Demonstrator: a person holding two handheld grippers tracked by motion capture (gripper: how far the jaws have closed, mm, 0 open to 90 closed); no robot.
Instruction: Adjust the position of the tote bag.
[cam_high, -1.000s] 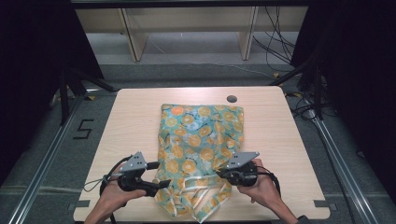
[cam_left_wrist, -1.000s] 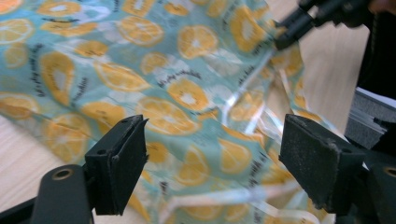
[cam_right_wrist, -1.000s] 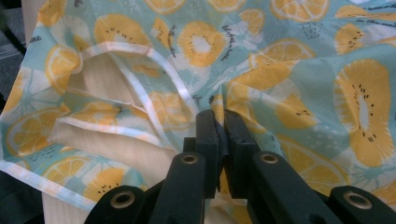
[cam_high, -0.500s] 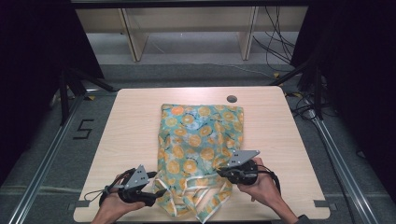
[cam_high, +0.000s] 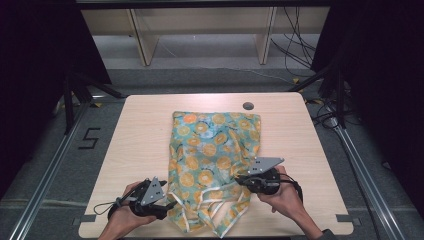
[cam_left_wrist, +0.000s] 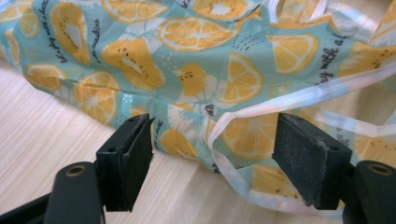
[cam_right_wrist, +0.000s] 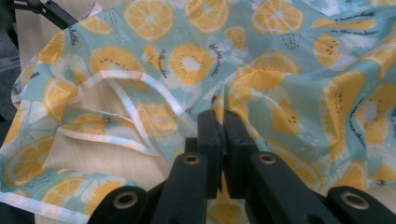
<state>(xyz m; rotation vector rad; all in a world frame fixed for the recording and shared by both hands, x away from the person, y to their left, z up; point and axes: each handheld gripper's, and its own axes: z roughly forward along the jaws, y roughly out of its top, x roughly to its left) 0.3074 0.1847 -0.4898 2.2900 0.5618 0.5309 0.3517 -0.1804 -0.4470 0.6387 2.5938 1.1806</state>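
High view: left tool (cam_high: 167, 207), spread, has dropped nearer; right tool (cam_high: 240, 180) pinches cloth (cam_high: 215, 150).

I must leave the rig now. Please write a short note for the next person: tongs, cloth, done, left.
Left tongs: open, at the near-left edge of the orange-print cloth, white trim between the jaws, nothing gripped.
Right tongs: shut on a fold of the cloth at its near-right side.
Cloth: crumpled on the table, near end bunched at the table's front edge.
Done: right grip.
Left: probably close the left tongs on the trim, then spread or fold.
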